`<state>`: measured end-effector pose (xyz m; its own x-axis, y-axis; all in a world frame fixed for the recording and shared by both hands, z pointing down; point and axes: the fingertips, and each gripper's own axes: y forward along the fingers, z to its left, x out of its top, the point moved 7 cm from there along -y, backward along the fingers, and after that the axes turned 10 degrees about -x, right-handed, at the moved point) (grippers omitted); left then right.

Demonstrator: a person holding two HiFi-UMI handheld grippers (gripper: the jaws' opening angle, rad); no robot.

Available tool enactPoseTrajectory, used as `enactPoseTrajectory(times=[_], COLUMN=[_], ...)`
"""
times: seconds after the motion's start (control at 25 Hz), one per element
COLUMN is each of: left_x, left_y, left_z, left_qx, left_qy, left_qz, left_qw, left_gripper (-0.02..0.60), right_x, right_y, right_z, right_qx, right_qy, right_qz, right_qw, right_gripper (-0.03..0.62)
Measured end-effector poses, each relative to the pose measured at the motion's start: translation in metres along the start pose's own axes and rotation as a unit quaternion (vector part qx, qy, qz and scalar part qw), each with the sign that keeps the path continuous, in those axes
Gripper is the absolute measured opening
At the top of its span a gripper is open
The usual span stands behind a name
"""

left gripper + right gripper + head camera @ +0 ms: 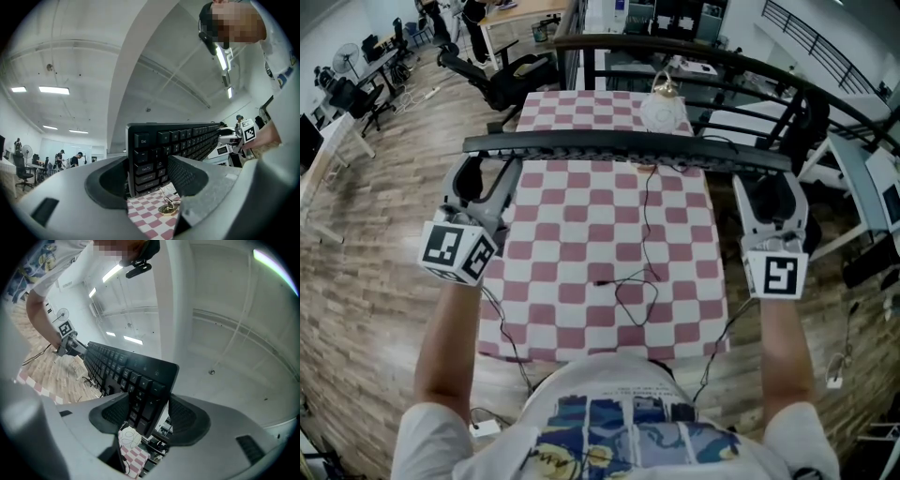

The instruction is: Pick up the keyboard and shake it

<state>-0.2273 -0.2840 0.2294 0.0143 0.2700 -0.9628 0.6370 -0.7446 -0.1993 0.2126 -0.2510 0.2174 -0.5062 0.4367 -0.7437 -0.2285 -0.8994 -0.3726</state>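
Above the checkered table (581,230), keyboard (628,142) clamped at both ends

Left gripper (149,174) has its jaws closed on the Esc end; right gripper (146,414) pinches the opposite end. It hangs level, clear of the cloth, a black cable (645,220) trailing down.

Left gripper (149,177) jaws clamped on Esc end of black keyboard (173,143), keys facing camera. Far end meets right gripper (228,140). Below jaws: checkered tablecloth (147,213), small brass-coloured object (166,208) lying on it. People (75,159) far left background.
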Motion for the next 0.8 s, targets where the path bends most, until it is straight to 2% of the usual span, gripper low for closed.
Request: enactPoseTrajectory(times=[0.28,0.6,0.8], left_x=[0.016,0.021,0.022], left_y=[-0.006,-0.012,-0.015], left_z=[0.0,-0.001,-0.001], left_qx=[0.005,0.007,0.008], left_qy=[0.023,0.027,0.027], left_qz=[-0.025,-0.033,-0.035], left_qw=[0.9994,0.9991,0.999], left_gripper=[0.252,0.253,0.253], right_x=[0.012,0.018,0.024], right_y=[-0.001,-0.003,-0.004], right_z=[-0.001,-0.002,-0.001], right_qx=[-0.012,-0.016,-0.014], right_qy=[-0.037,-0.031,-0.039], right_qz=[-0.023,-0.007,-0.018], right_qw=[0.999,0.999,0.999], right_gripper=[0.255,0.25,0.25])
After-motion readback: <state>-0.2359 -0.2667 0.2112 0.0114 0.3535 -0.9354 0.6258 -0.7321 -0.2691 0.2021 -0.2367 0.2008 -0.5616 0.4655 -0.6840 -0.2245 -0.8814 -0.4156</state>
